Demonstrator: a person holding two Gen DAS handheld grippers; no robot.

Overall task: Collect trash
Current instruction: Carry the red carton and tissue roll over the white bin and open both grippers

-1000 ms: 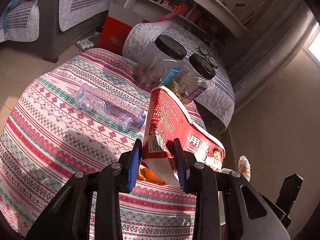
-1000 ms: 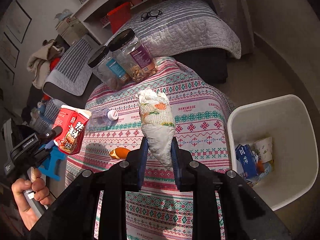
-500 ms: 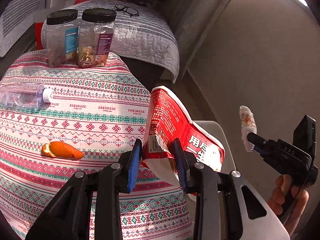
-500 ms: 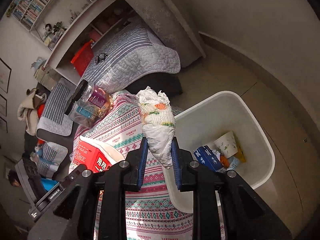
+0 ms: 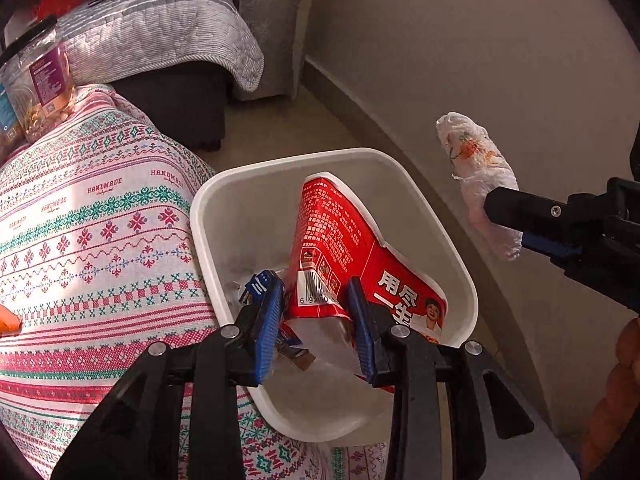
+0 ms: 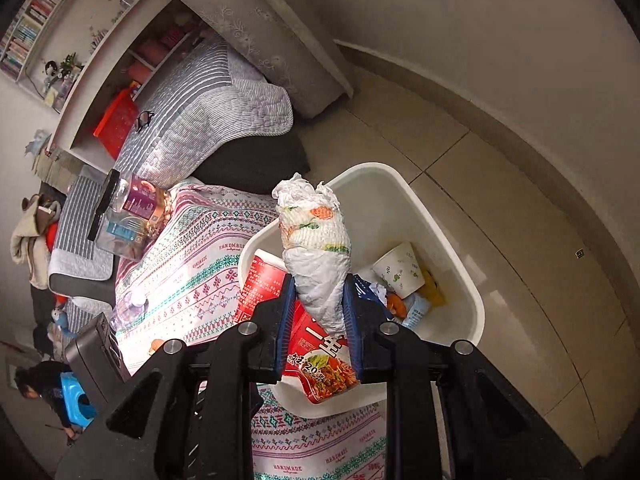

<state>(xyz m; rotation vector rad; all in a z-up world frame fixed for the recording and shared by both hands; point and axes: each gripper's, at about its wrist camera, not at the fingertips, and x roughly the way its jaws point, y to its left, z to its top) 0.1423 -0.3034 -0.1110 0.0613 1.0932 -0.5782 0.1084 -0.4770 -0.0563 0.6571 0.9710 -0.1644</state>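
My left gripper [image 5: 316,316] is shut on a red noodle cup [image 5: 344,248] and holds it over the white trash bin [image 5: 452,240]. The cup also shows in the right wrist view [image 6: 260,284], inside the bin's [image 6: 448,232] mouth. My right gripper [image 6: 316,312] is shut on a crumpled white tissue [image 6: 316,248] with an orange and green print, held above the bin. In the left wrist view the tissue [image 5: 476,176] and right gripper [image 5: 516,220] are at the right, beside the bin. The bin holds a paper cup [image 6: 400,272], a blue carton and other scraps.
The bin stands on the floor against the table's patterned cloth [image 5: 92,220]. On the table are two black-lidded jars [image 6: 128,216], a clear plastic bottle [image 6: 128,308] and an orange peel [image 5: 10,318]. A grey quilted sofa [image 6: 200,116] and shelves lie beyond.
Both grippers swung right from over the table to the bin. The red cup now hangs in the bin's mouth and the tissue is above it. Both grips are unchanged.
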